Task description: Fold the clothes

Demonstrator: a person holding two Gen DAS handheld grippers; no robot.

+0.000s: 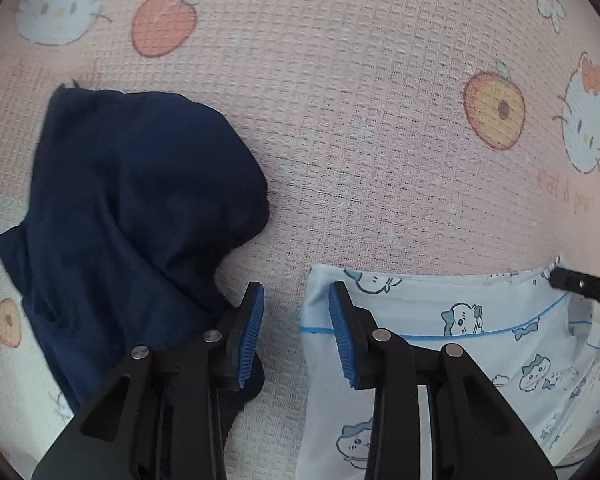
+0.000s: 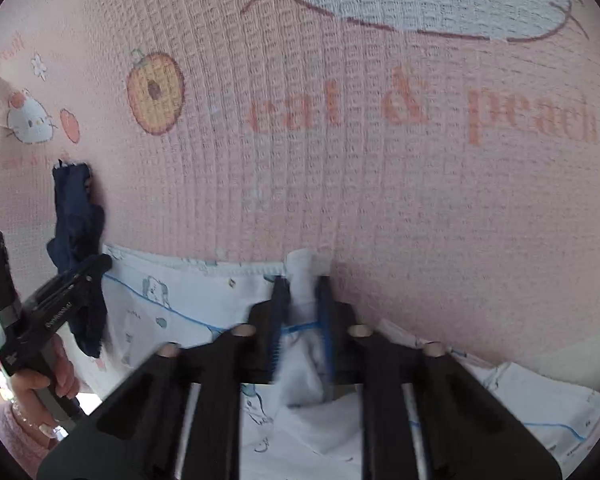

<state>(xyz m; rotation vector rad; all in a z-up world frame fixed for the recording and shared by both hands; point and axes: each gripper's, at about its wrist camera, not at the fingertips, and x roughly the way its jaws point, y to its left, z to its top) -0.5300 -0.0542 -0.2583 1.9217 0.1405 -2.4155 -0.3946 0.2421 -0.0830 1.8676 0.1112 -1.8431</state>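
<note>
Your right gripper (image 2: 300, 304) is pinched on a bunched edge of the pale printed garment (image 1: 480, 332), which lies on the pink blanket (image 1: 360, 100) beside a crumpled navy garment (image 1: 132, 208). Your left gripper (image 1: 296, 328) hangs wide, holding nothing, over the garment's left edge. Judged: a fold in hand; next, the left needs a matching grip there.

The right gripper (image 2: 302, 300) pinches the white printed garment (image 2: 188, 304); a crumpled navy garment (image 2: 76, 240) lies at nine o'clock.
</note>
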